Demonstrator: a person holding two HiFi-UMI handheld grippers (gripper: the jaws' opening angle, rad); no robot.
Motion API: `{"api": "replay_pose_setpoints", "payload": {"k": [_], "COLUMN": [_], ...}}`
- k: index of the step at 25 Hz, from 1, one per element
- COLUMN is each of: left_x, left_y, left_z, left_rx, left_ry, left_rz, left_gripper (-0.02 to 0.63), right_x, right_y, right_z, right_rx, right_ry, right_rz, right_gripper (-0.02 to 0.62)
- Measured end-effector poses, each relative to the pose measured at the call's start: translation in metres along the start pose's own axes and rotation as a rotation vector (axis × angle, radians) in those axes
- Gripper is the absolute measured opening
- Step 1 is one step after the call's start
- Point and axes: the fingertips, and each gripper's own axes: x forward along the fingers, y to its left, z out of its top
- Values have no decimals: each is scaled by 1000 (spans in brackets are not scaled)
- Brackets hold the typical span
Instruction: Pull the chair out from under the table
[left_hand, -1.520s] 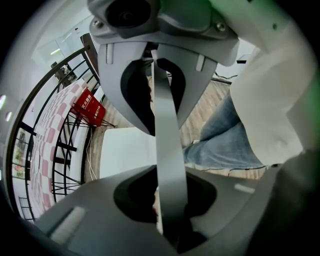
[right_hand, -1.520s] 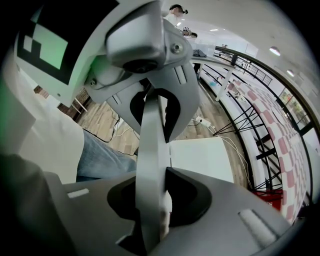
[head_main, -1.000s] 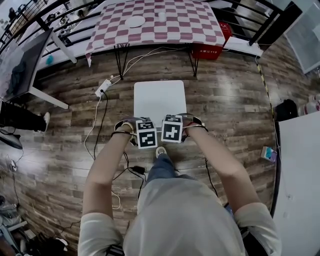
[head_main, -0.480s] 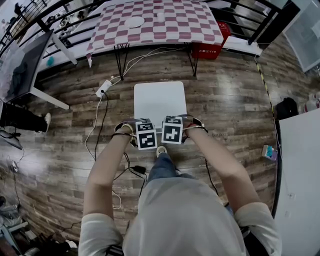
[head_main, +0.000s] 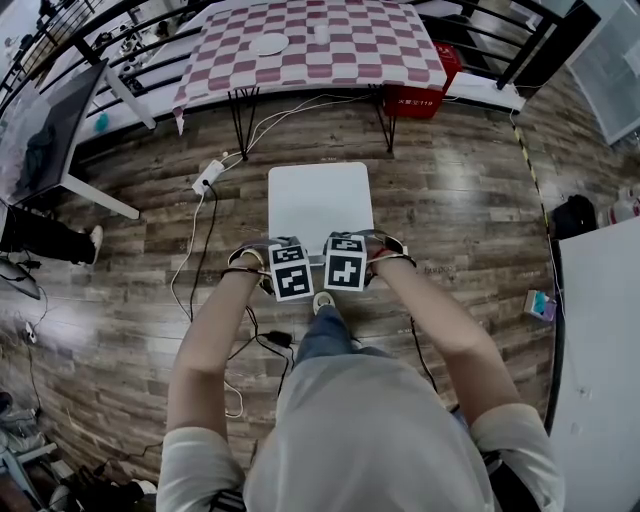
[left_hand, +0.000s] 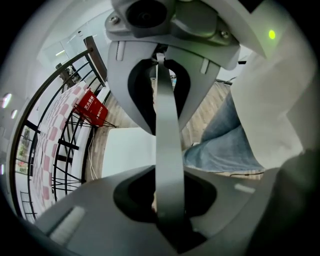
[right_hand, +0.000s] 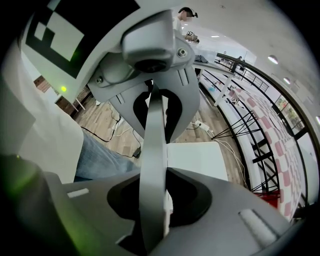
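Left tongs (left_hand: 165, 150) and right tongs (right_hand: 152, 165) clamped on chair (head_main: 320, 200) backrest, contact hidden beneath marker cubes (head_main: 291, 270) overhead.

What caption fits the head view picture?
The left claw and right claw grip the white chair, clear of the checkered table.

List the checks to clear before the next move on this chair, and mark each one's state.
1. Left gripper clamped on the chair's backrest: ok.
2. Right gripper clamped on the same backrest: ok.
3. Chair seat out from under the table: ok, bare floor shows between them.
4. Chair legs free of the power strip and its cable: cannot tell, the seat hides the legs.
5. Space behind the chair free: not ok, the person's shoe sits right behind it.
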Motion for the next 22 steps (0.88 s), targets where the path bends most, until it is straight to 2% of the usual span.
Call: {"api": "replay_pose_setpoints", "payload": {"k": [7, 22], "left_x": [-10, -49], "left_y": [4, 3], "left_z": [3, 5], "left_rx": [-26, -33], "left_ry": [-35, -61], "left_rz": [32, 91], "left_gripper": [94, 103], "right_x": [-11, -44], "right_y": [-4, 0], "right_z": [-1, 2], "right_rx": [14, -19], "right_ry": [-27, -68], "right_rz": [-23, -115], "right_gripper": [98, 91]}}
